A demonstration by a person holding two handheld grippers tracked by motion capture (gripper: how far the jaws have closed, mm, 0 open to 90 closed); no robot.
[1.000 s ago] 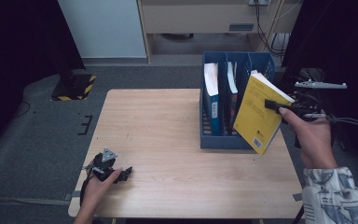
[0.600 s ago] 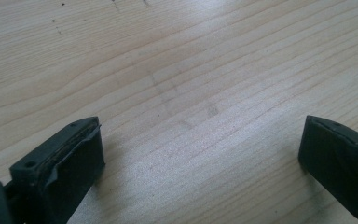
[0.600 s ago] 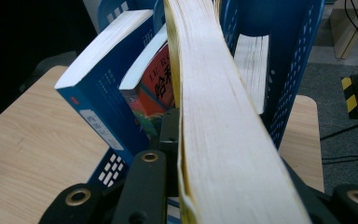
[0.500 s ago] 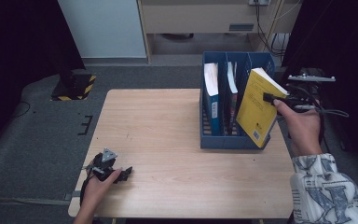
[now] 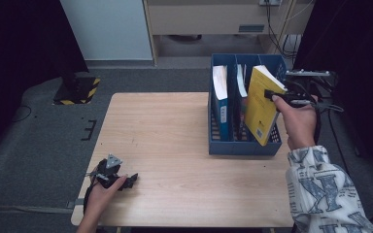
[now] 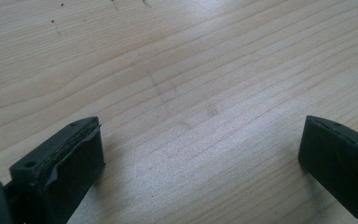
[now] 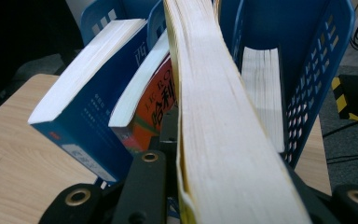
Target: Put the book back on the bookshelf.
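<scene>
Book (image 5: 263, 104) is clamped in your right gripper (image 5: 270, 95), tilted over the rack (image 5: 243, 145). Straighten it before lowering. Left gripper (image 5: 132, 178) idles open at the table's (image 5: 175, 136) near-left corner.

I'm seeing a pale wooden surface (image 5: 175, 141) on grey carpet (image 5: 39, 145). At eleven o'clock, a white panel (image 5: 107, 29); at twelve, a beige cabinet (image 5: 209, 17); yellow-black striped block (image 5: 77, 90) at ten.

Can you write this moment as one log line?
right tongs: shut on yellow book | book: tilted over blue rack | left tongs: open on table
</scene>
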